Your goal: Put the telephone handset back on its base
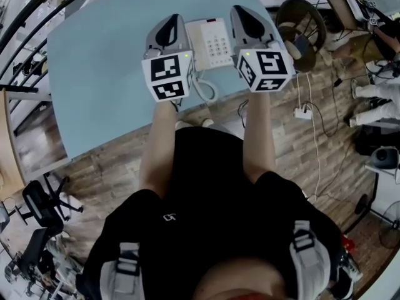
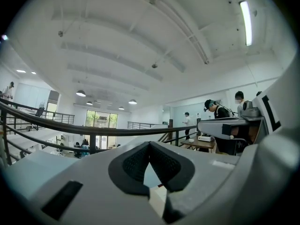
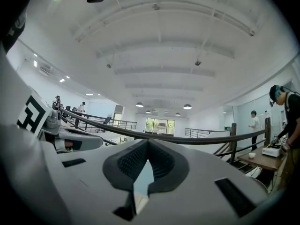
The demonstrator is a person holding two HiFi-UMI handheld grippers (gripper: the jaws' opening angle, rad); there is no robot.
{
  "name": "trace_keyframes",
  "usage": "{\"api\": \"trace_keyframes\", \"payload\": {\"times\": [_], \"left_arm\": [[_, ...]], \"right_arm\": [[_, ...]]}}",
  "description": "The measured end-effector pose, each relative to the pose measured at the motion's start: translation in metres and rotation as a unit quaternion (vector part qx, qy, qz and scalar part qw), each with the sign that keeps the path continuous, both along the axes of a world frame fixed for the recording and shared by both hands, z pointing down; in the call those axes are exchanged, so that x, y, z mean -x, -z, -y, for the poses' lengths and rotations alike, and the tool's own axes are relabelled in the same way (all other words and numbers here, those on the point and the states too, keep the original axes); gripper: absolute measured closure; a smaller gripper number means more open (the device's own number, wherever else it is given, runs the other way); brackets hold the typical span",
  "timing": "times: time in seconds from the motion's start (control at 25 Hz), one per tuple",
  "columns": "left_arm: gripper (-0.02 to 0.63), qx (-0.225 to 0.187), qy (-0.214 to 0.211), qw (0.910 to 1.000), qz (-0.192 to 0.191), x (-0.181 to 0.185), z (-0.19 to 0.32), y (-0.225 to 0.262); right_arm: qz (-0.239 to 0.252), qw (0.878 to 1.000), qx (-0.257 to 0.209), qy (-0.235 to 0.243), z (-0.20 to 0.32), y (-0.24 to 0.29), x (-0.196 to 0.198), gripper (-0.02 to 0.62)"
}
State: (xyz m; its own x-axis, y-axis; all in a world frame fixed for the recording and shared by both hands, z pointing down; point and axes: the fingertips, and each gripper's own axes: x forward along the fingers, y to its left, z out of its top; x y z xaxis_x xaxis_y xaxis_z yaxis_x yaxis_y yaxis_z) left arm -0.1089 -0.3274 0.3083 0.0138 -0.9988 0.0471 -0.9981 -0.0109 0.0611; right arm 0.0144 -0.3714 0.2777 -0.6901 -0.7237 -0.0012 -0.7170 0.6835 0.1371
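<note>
A white telephone [image 1: 211,42] with a keypad lies on the light blue table [image 1: 100,74], and its coiled cord [image 1: 204,90] hangs over the near edge. Its left side runs behind my left gripper, so I cannot make out the handset apart from the base. My left gripper [image 1: 170,22] hovers over the phone's left side and my right gripper [image 1: 245,11] over its right side. Both gripper views look up at the ceiling, clear of the phone. The left gripper [image 2: 150,144] and right gripper [image 3: 148,142] are shut, jaw tips meeting with nothing between them.
The table's near edge runs just in front of my legs, over the wooden floor [image 1: 294,161]. A round dark stool [image 1: 301,25] stands right of the table, with a power strip [image 1: 303,112] and cables on the floor. A railing [image 2: 93,128] and people at a desk [image 2: 211,142] lie beyond.
</note>
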Motion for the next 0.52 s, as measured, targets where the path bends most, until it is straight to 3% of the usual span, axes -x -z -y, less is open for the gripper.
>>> {"api": "trace_keyframes", "payload": {"times": [0.52], "left_arm": [[0.607, 0.007, 0.007, 1.0, 0.0, 0.0074, 0.0042, -0.0075]], "right_arm": [[-0.007, 1.0, 0.004, 0.012, 0.0049, -0.0082, 0.0101, 0.598]]}}
